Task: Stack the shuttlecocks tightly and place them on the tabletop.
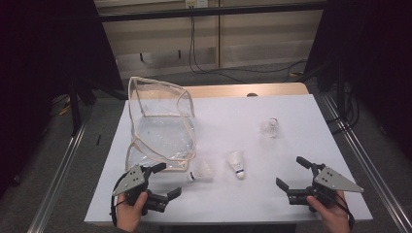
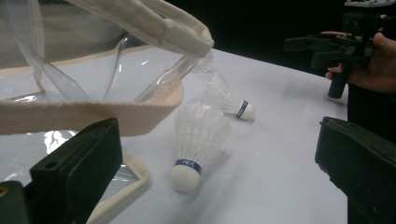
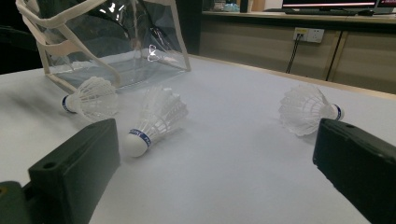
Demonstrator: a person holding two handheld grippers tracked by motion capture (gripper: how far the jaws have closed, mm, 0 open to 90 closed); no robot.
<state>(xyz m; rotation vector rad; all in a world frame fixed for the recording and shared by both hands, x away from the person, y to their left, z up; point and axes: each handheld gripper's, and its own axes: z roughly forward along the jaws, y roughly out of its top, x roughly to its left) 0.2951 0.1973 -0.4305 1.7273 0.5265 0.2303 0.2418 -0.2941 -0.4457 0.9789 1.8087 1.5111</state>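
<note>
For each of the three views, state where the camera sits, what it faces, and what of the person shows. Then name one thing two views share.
High view: above the person's side, facing forward and down on the table; both hands with the left hand-held gripper and right hand-held gripper.
Left gripper view: rides on the left hand-held gripper, facing the bag and near shuttlecock; own jaws, the other hand.
Right gripper view: rides on the right hand-held gripper, facing three shuttlecocks and the bag; own jaws.
Shared: the bag.

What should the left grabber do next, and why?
Probably ease the left gripper forward around the nearest shuttlecock. Its jaws stand open and hold nothing, and that shuttlecock lies on its side just ahead, beside the clear bag.
</note>
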